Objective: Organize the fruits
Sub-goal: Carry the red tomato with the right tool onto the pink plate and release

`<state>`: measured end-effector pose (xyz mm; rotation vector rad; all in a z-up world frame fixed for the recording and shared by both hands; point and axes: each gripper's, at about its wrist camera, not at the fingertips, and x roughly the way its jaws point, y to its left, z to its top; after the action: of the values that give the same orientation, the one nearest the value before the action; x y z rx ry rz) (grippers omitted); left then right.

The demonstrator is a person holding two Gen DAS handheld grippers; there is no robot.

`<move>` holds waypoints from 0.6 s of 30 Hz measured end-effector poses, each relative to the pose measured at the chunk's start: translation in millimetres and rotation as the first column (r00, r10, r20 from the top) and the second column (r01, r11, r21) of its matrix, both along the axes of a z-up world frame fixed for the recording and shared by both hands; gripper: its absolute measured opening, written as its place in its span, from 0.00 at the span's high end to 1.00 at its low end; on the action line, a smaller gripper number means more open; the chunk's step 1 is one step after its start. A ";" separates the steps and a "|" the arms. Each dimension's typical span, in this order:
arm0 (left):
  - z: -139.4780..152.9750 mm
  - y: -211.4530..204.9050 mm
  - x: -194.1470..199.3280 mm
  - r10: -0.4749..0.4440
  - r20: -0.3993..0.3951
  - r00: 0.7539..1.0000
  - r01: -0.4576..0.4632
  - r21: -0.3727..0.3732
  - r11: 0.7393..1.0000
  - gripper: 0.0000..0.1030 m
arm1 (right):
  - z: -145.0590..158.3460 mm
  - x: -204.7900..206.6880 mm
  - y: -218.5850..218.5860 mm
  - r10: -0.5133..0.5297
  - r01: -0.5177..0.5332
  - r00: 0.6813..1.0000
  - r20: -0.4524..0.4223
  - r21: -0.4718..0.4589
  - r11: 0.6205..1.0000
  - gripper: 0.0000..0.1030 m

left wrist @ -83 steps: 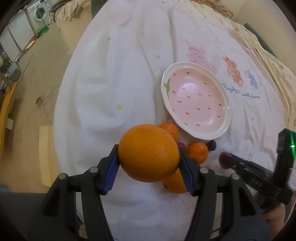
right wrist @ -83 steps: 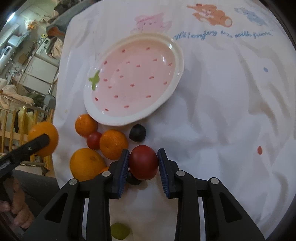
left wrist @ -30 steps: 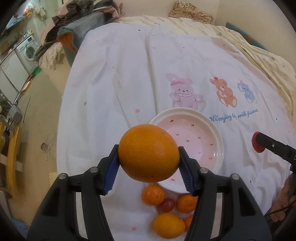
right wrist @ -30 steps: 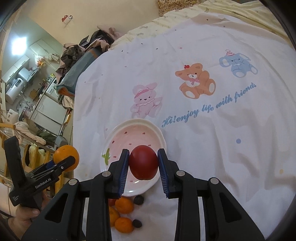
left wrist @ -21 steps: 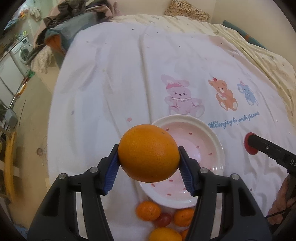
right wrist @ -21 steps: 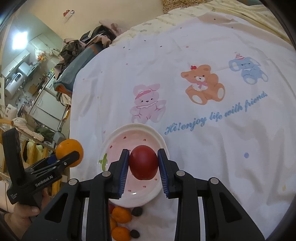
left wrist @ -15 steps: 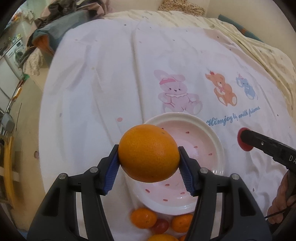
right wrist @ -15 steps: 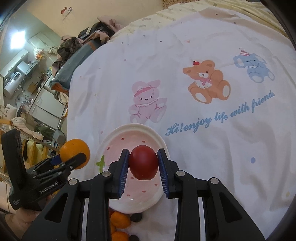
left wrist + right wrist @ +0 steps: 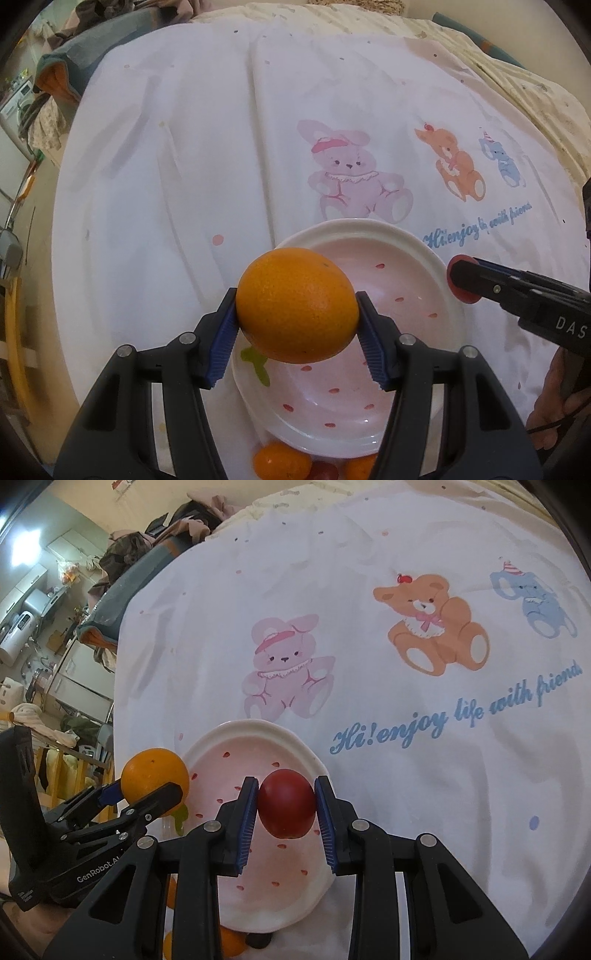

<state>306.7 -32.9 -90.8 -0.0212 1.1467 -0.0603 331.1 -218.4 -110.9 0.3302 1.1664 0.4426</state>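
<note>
- Orange round citrus fruit (image 9: pixel 297 304) is pinched in the left gripper (image 9: pixel 297 332), above the pink strawberry-shaped ceramic bowl (image 9: pixel 439 273).
- Dark red round fruit (image 9: pixel 286 803) is pinched in the right gripper (image 9: pixel 286 821), over the same bowl.

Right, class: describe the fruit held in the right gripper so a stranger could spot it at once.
Start at the white cloth printed with cartoon animals and find the pink strawberry-pattern plate near its front edge. Above that plate, the right gripper pinches a small, smooth, dark red fruit. The orange beside it is bigger and held by the left gripper.
</note>
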 end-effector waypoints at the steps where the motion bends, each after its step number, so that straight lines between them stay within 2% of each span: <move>1: -2.4 1.6 0.5 0.002 -0.002 1.000 -0.002 -0.004 1.000 0.45 | -2.6 1.5 0.8 0.004 -0.004 1.000 -0.005 0.004 1.000 0.68; 6: -12.8 9.8 2.0 0.015 -0.029 0.999 -0.016 -0.027 0.999 0.45 | -12.7 5.9 5.1 0.019 -0.017 0.999 -0.040 0.031 0.999 0.68; 15: -18.7 15.4 2.4 0.014 -0.052 0.999 -0.018 -0.071 0.997 0.45 | -21.3 13.5 17.7 0.039 -0.038 0.998 -0.052 0.016 0.999 0.68; 18: -22.3 9.3 3.1 -0.012 -0.067 0.998 0.007 -0.077 0.997 0.45 | -27.5 16.6 20.7 0.042 -0.041 0.997 -0.064 0.007 0.999 0.68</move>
<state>309.8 -23.7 -113.1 -0.0863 1.2112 -0.1132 347.7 -197.7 -138.4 0.3275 1.2363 0.4748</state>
